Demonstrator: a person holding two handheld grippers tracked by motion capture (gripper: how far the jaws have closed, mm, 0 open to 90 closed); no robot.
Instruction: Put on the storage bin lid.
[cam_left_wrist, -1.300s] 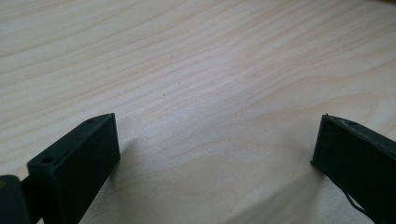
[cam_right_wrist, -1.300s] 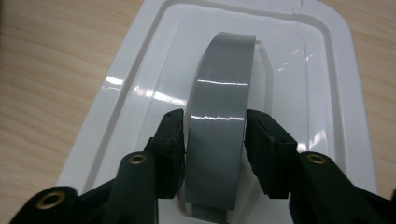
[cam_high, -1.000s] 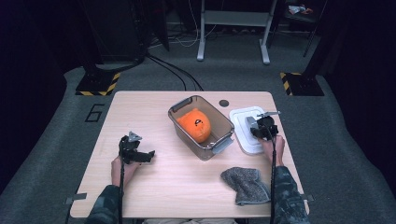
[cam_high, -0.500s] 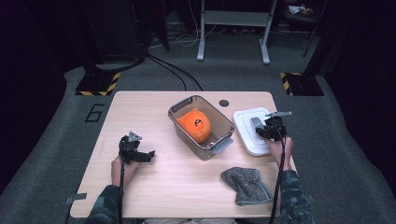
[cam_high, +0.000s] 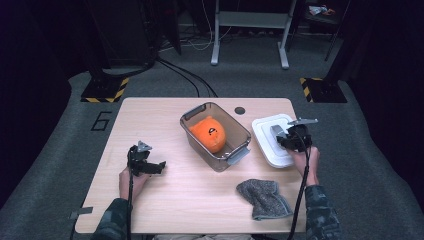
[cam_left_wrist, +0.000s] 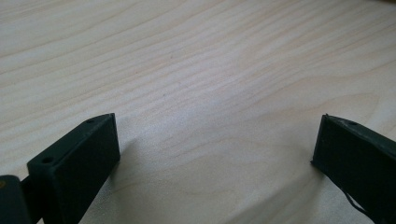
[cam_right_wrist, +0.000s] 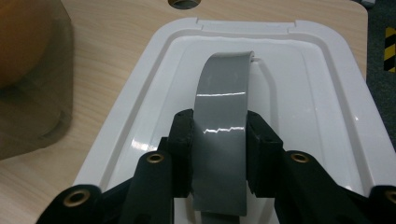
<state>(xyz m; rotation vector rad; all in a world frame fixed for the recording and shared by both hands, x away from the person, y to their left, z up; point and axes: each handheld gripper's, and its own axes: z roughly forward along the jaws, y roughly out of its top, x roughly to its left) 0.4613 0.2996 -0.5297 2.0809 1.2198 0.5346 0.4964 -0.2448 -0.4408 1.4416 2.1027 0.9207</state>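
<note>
Since a second ago the right gripper (cam_high: 287, 137) has risen and drifted slightly outward with the white lid (cam_high: 275, 141) it holds by the grey handle (cam_high: 276, 131); the left gripper (cam_high: 150, 166) has kept its place.

In the high view, the lid sits under and ahead of the right gripper, near the right edge of the table (cam_high: 165, 115). To that gripper's left stands the clear bin (cam_high: 235, 150) with the orange plush toy (cam_high: 210, 132) inside; a grey cloth (cam_high: 263, 198) lies nearer the person, between the two hands but closer to the right one.

In the left gripper view, its jaws stand wide apart over bare wood (cam_left_wrist: 210, 84), with nothing between them.

In the right gripper view, the right gripper (cam_right_wrist: 219, 147) has its pads clamped on either side of the handle (cam_right_wrist: 222, 140), which arches away over the lid (cam_right_wrist: 317, 107). The bin (cam_right_wrist: 32, 93) shows to the left.
</note>
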